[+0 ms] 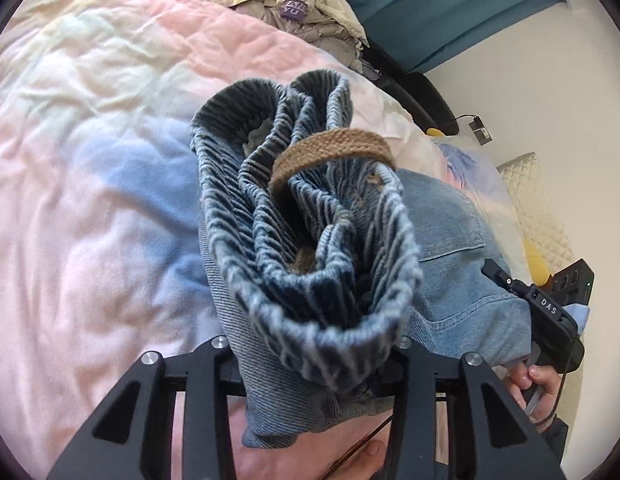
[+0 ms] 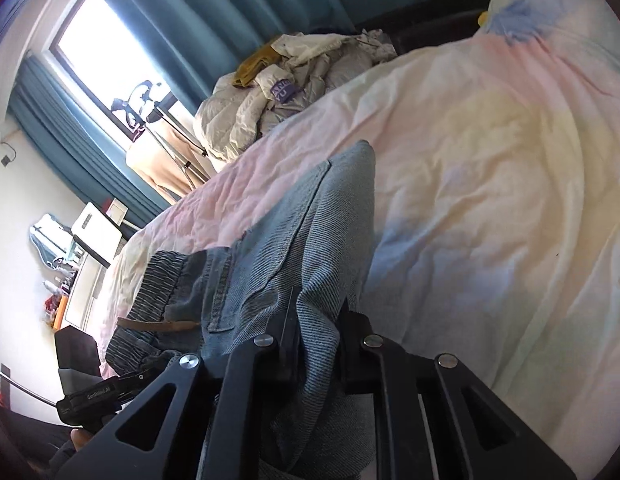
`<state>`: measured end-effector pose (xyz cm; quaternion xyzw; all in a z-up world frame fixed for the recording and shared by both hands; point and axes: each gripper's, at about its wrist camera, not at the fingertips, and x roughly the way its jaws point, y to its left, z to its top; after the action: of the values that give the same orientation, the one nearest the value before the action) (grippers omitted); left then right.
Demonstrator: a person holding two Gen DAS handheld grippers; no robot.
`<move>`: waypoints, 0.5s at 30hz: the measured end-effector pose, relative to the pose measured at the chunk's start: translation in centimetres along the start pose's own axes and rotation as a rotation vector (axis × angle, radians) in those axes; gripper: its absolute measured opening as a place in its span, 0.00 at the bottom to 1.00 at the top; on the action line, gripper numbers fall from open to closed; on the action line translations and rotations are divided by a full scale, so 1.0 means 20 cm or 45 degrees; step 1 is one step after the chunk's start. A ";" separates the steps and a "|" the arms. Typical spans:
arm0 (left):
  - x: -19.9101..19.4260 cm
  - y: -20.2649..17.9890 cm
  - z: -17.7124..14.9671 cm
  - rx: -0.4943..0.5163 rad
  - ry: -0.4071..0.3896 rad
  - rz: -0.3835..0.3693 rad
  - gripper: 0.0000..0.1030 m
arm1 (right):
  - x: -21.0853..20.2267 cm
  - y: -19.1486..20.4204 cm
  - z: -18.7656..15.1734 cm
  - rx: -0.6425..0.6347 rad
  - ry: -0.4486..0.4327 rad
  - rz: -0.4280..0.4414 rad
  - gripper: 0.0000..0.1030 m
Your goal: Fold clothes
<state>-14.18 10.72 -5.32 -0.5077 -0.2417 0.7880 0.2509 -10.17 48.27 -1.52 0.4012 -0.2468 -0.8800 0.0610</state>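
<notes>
A pair of light blue jeans (image 1: 454, 240) with a ribbed elastic waistband (image 1: 301, 216) and a brown loop hangs above the pastel bed cover (image 1: 89, 160). My left gripper (image 1: 310, 356) is shut on the bunched waistband. My right gripper (image 2: 316, 332) is shut on a fold of the denim (image 2: 310, 220) near a pocket. In the left wrist view the right gripper (image 1: 542, 312) and its hand show at the right, beside the jeans. In the right wrist view the left gripper (image 2: 93, 400) shows at the lower left under the waistband (image 2: 157, 292).
A heap of pale jackets (image 2: 277, 92) lies at the bed's far edge below teal curtains (image 2: 229, 8). A window (image 2: 109, 60), a floor lamp and a cluttered white dresser (image 2: 89, 276) stand at the left. A pillow (image 1: 538, 208) lies by the white wall.
</notes>
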 end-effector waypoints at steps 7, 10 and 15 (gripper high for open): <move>-0.10 -0.28 -0.02 0.133 -0.067 -0.043 0.37 | -0.37 0.10 0.03 -0.057 -0.110 -0.017 0.11; -0.15 -0.41 -0.06 0.192 -0.089 -0.086 0.37 | -0.58 0.10 0.04 -0.069 -0.172 -0.035 0.11; -0.24 -0.70 -0.11 0.310 -0.116 -0.167 0.37 | -0.97 0.08 0.04 -0.066 -0.293 -0.081 0.11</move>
<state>-8.28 18.47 6.07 -0.4203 -0.1880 0.8156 0.3505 2.13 53.06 12.71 0.3033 -0.2164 -0.9279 0.0147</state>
